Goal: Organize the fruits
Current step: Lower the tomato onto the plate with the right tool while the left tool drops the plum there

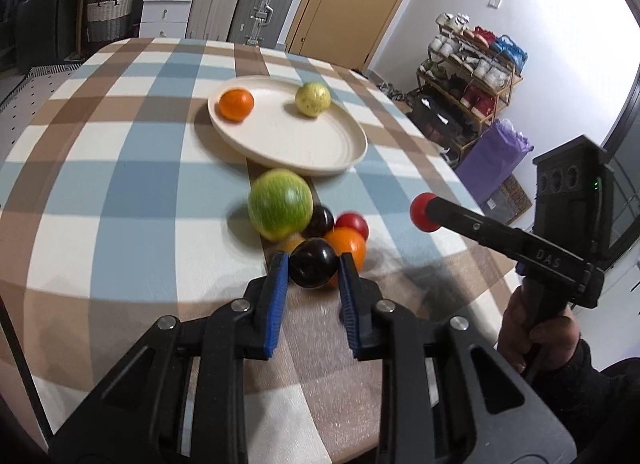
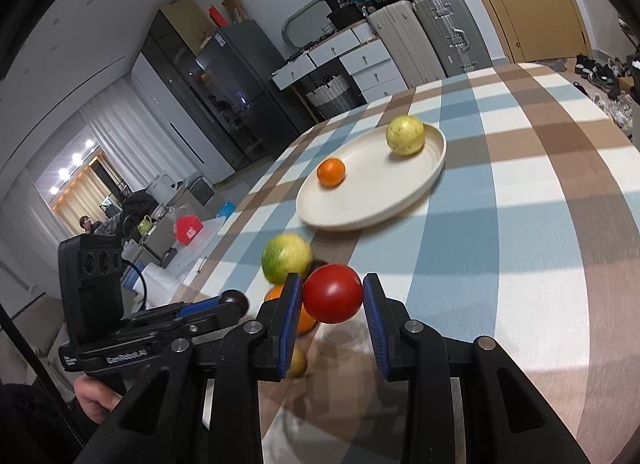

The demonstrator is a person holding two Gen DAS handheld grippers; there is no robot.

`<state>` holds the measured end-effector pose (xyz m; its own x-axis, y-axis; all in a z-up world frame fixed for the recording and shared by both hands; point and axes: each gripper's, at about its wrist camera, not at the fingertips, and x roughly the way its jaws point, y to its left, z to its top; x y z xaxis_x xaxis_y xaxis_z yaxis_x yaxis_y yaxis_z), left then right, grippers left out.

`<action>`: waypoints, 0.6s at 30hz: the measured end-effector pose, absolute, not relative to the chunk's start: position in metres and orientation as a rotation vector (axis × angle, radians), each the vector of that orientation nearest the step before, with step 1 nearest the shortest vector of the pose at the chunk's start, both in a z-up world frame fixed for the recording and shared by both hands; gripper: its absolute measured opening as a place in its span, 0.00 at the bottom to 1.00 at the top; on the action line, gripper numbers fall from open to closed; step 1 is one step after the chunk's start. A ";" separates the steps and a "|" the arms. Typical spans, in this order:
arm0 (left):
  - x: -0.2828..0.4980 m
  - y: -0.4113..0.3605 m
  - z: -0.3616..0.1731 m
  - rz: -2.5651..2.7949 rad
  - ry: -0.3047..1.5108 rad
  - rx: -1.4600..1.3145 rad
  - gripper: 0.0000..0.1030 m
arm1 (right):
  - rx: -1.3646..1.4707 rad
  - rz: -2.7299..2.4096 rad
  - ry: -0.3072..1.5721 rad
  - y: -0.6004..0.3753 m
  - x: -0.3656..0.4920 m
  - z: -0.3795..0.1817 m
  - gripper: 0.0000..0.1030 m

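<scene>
The left gripper [image 1: 313, 270] pinches a dark plum [image 1: 313, 267] just this side of the cream plate [image 1: 320, 152]; the right gripper [image 2: 331, 296] pinches a red tomato [image 2: 332, 293]; a green apple [image 1: 280, 208] sits near the plate; an orange [image 1: 236, 104] and a yellow fruit [image 1: 313, 99] lie on the plate.

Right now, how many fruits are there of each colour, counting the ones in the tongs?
Orange fruits: 2
Red fruits: 2
Dark purple fruits: 2
Yellow fruits: 2, one half hidden
Green fruit: 1
Total: 9
</scene>
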<state>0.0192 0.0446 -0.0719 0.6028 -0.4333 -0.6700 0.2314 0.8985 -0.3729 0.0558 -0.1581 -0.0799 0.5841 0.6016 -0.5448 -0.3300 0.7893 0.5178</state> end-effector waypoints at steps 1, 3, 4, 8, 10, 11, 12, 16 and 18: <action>0.023 0.048 -0.068 -0.393 0.835 -0.270 0.22 | 0.392 0.564 0.771 -0.158 0.060 -0.078 0.31; 0.031 0.051 -0.062 -0.390 0.826 -0.272 0.22 | 0.395 0.570 0.765 -0.158 0.067 -0.074 0.31; 0.035 0.052 -0.057 -0.385 0.820 -0.264 0.22 | 0.391 0.571 0.760 -0.157 0.071 -0.070 0.31; 0.055 0.053 -0.042 -0.385 0.799 -0.246 0.22 | 0.388 0.594 0.739 -0.154 0.085 -0.058 0.31; 0.071 0.053 -0.034 -0.384 0.791 -0.230 0.22 | 0.392 0.605 0.732 -0.153 0.095 -0.053 0.31; 0.078 0.053 -0.030 -0.386 0.788 -0.225 0.22 | 0.394 0.609 0.728 -0.153 0.101 -0.050 0.31; 0.085 0.052 -0.026 -0.385 0.782 -0.218 0.22 | 0.395 0.615 0.725 -0.152 0.106 -0.047 0.31; 0.120 0.049 -0.010 -0.371 0.757 -0.170 0.22 | 0.373 0.625 0.710 -0.149 0.130 -0.037 0.31; 0.137 0.046 -0.006 -0.363 0.754 -0.153 0.22 | 0.372 0.622 0.713 -0.148 0.146 -0.035 0.31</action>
